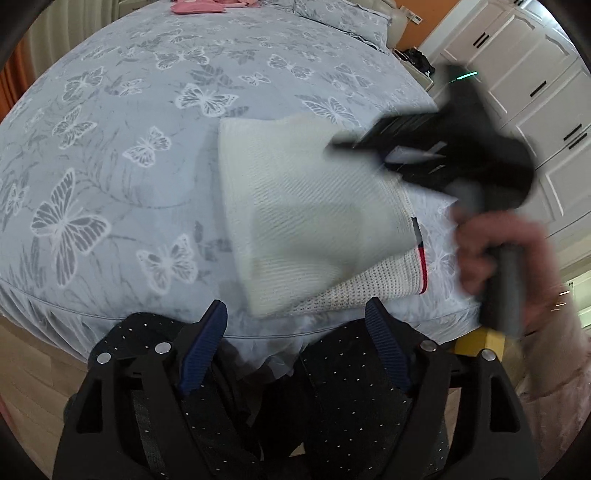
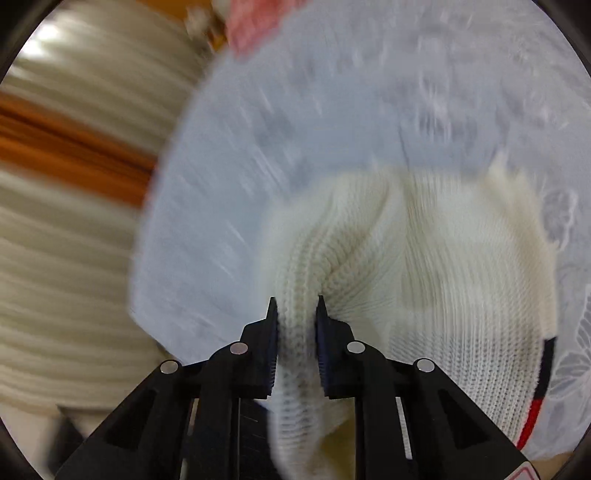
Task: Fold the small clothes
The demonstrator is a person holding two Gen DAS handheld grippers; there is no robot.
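Note:
A small cream knit sweater [image 1: 295, 214] with a dark and red trim stripe lies partly folded at the near edge of the bed. My left gripper [image 1: 295, 314] is open and empty, hovering just short of the sweater's near edge. My right gripper [image 2: 295, 306] is shut on a bunched fold of the sweater [image 2: 424, 258] and holds it over the bed. In the left wrist view the right gripper [image 1: 351, 146] is blurred above the sweater's far right part, with the hand on its handle.
The bed has a blue-grey butterfly cover [image 1: 129, 147]. Pink clothes [image 1: 199, 5] lie at its far edge. White cabinets [image 1: 535, 92] stand to the right. Wooden floor [image 1: 37, 369] shows below the bed edge.

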